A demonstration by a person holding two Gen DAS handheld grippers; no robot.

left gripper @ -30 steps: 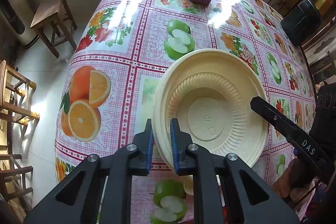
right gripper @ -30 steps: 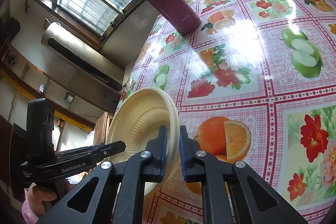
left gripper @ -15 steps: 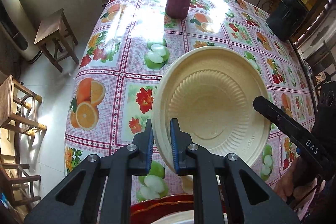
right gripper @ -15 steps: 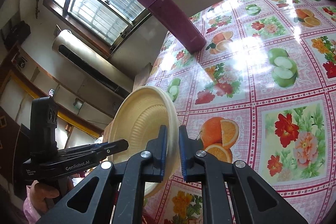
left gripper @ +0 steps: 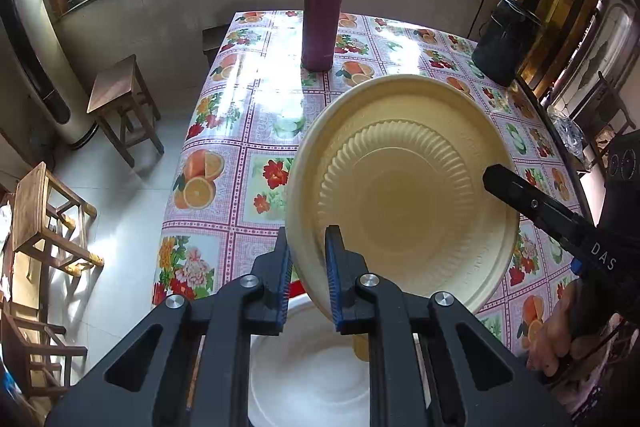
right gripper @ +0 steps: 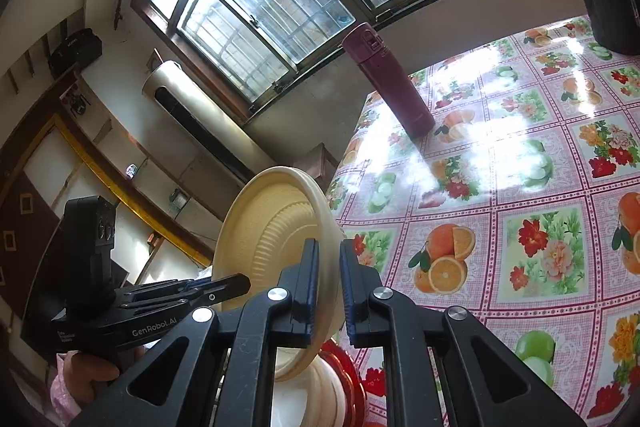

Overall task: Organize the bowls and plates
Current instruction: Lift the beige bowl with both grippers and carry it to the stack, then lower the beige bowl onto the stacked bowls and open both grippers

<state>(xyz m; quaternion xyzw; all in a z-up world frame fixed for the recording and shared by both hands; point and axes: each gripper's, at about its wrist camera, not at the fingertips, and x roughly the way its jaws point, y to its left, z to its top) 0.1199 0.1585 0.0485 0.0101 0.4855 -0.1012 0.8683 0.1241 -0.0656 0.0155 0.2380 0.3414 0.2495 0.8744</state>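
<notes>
A cream ribbed deep plate (left gripper: 404,195) hangs tilted above the near end of the table, held from two sides. My left gripper (left gripper: 307,251) is shut on its near rim. My right gripper (right gripper: 329,259) is shut on the opposite rim, and its finger shows at the right in the left wrist view (left gripper: 520,199). The same plate (right gripper: 276,235) stands nearly on edge in the right wrist view, with the left gripper (right gripper: 236,285) at its far side. Below the plate sits a white bowl (left gripper: 308,367) on a red plate (right gripper: 352,367), partly hidden by the fingers.
The table (left gripper: 256,163) carries a fruit-and-flower oilcloth. A purple flask (left gripper: 323,15) stands at its far end and a black container (left gripper: 506,41) at the far right corner. Wooden stools (left gripper: 120,99) and a chair (left gripper: 44,215) stand on the floor to the left.
Both grippers have risen and pulled back with the cream plate, which now hangs well above the tablecloth. The white bowl and red plate have come into view beneath it.
</notes>
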